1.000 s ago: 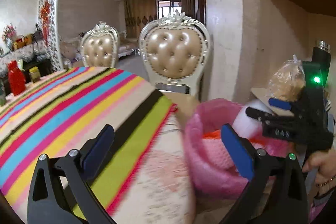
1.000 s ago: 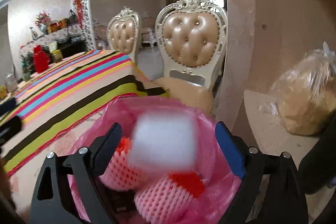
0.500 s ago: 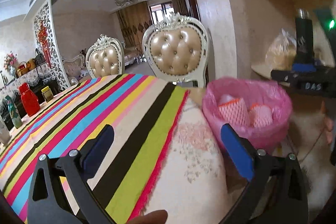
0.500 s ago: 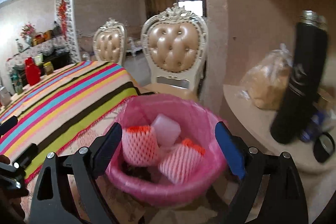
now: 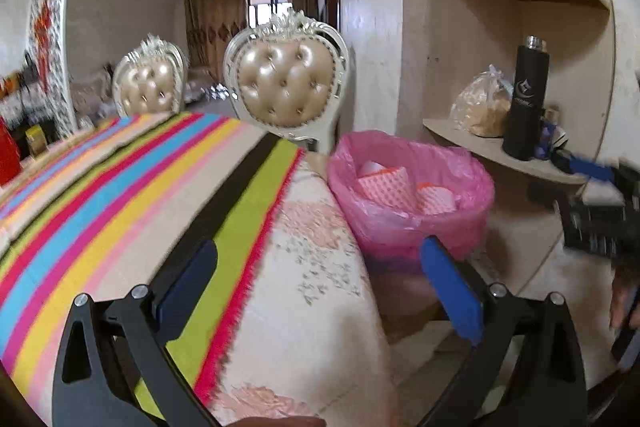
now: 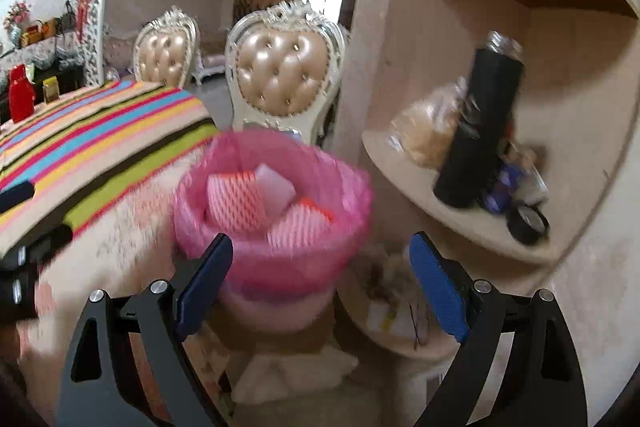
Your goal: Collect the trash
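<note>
I am looking along both tools toward a bin lined with a pink bag (image 6: 276, 227), my landmark here. The bin is sitting just beside the corner of the surface (image 5: 312, 267), which is wearing a striped cloth (image 5: 120, 187) over a floral one. Inside the bin, two pieces of pink foam netting (image 6: 236, 203) are lying against a pale white block (image 6: 276, 187); the left view is showing the netting (image 5: 384, 187) too. My right tool (image 6: 320, 291) is hanging above and in front of the bin with its blue pads spread wide, gripping nothing. My left tool (image 5: 320, 287) is hanging to the left of the bin, over the cloth corner, also spread wide and gripping nothing. To the right of the bin, a curved shelf (image 6: 460, 227) is carrying a black flask (image 6: 480, 131) and a clear bag of something tan (image 6: 428, 131). Behind the bin, a padded chair (image 6: 284, 75) is standing. This view is blurring with motion.
</note>
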`<state>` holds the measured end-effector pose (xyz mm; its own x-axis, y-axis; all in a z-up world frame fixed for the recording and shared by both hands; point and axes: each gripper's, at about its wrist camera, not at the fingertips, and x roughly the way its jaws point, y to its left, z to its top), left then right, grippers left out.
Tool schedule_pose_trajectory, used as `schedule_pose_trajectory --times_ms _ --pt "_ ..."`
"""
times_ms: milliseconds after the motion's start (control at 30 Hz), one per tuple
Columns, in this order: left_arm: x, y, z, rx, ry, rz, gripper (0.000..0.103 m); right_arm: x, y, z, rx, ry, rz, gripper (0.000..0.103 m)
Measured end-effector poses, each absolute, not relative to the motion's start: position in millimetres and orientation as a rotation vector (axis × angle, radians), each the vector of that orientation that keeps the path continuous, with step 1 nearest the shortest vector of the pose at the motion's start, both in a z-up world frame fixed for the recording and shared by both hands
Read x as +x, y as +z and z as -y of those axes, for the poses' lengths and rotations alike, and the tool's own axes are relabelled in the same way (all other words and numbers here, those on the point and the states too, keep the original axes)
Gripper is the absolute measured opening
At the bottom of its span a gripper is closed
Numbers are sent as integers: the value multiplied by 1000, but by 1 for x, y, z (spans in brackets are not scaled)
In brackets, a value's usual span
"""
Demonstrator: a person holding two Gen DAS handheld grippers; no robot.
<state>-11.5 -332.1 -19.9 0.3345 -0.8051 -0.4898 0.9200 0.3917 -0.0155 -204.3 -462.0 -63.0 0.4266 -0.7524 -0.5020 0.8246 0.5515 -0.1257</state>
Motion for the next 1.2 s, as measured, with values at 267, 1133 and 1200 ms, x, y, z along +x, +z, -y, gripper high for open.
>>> schedule_pose_trajectory --times_ms 267,1133,1200 --pt "-31 -21 336 334 -1282 -451 98 -227 -62 435 135 -1025 -533 85" --pt "-28 -27 339 353 -1322 -479 98 -221 -82 433 126 -960 -565 85" --pt "-27 -27 339 353 -1320 -481 98 -222 -83 433 127 -957 -565 85"
